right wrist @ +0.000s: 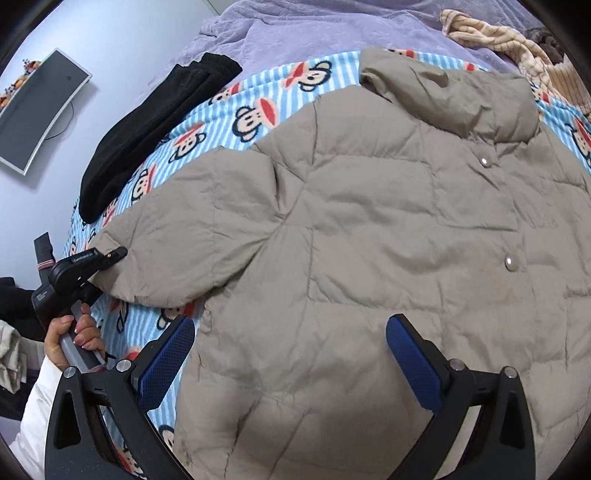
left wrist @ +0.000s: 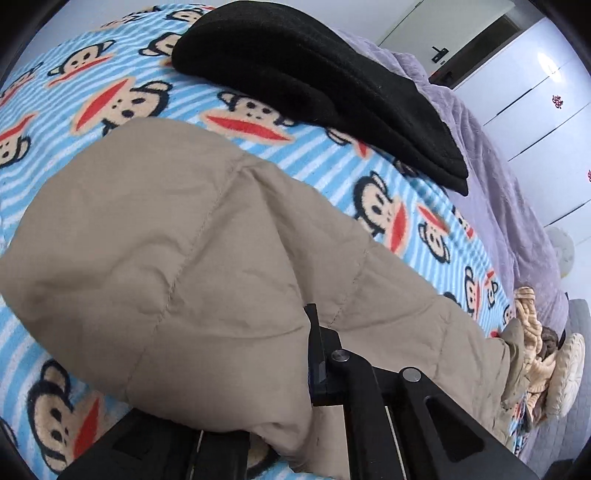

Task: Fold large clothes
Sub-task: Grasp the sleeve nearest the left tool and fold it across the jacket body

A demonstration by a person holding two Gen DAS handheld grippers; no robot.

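Observation:
A beige quilted puffer jacket lies spread front-up on a blue striped monkey-print blanket, collar at the far side. Its left sleeve fills the left wrist view. My left gripper is shut on the sleeve's cuff end; one black finger shows and the other is hidden under the fabric. In the right wrist view that same left gripper pinches the cuff at the bed's edge, held by a person's hand. My right gripper hovers open over the jacket's lower body, with blue pads wide apart and nothing between them.
A folded black garment lies on the blanket beyond the sleeve. A purple bedspread covers the far side, with a cream knit garment on it. A screen hangs on the wall, and white cupboard doors stand behind the bed.

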